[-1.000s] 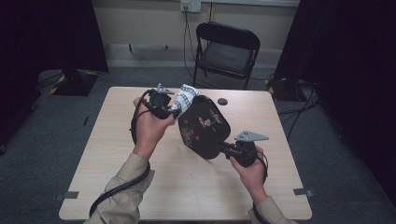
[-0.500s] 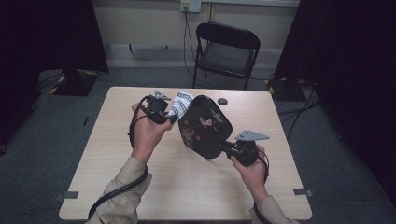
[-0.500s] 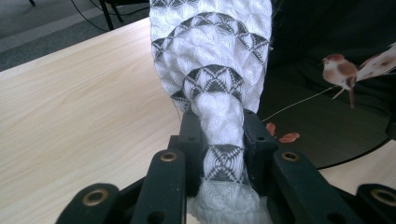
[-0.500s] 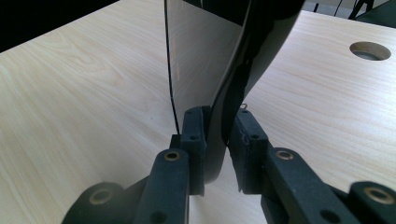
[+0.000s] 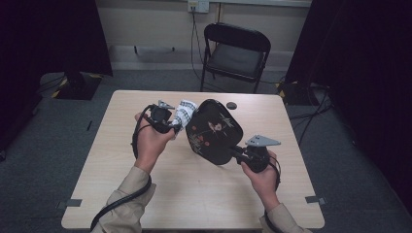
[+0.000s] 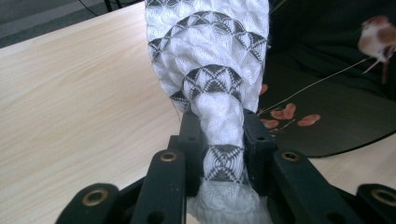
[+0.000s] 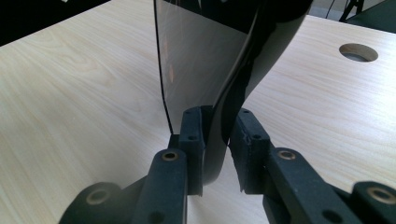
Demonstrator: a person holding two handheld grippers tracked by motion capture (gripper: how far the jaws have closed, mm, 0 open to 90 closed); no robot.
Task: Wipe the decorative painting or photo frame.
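The left gripper [image 5: 176, 127] is clamped on a bunched white cloth [image 6: 212, 79] with a grey diamond pattern; in the left gripper view the fabric is squeezed between the two black jaws and fans out wider beyond them. The cloth's far end lies against the rim of a black lacquer tray [image 5: 214, 131] painted with small red and white flowers. The right gripper [image 5: 239, 153] grips that tray by its near edge: in the right gripper view the thin curved rim sits between the jaws, pressed against one, with a narrow gap on the other side. The tray is tilted, its decorated face turned up and toward the left hand [image 5: 153, 141], its lower edge close above the tabletop [image 5: 194, 194]. The right hand [image 5: 262, 172] holds its gripper low near the tabletop's right side. A small round hole [image 5: 231, 105] sits in the tabletop just beyond the tray, and a black folding chair [image 5: 235, 56] stands behind the tabletop.
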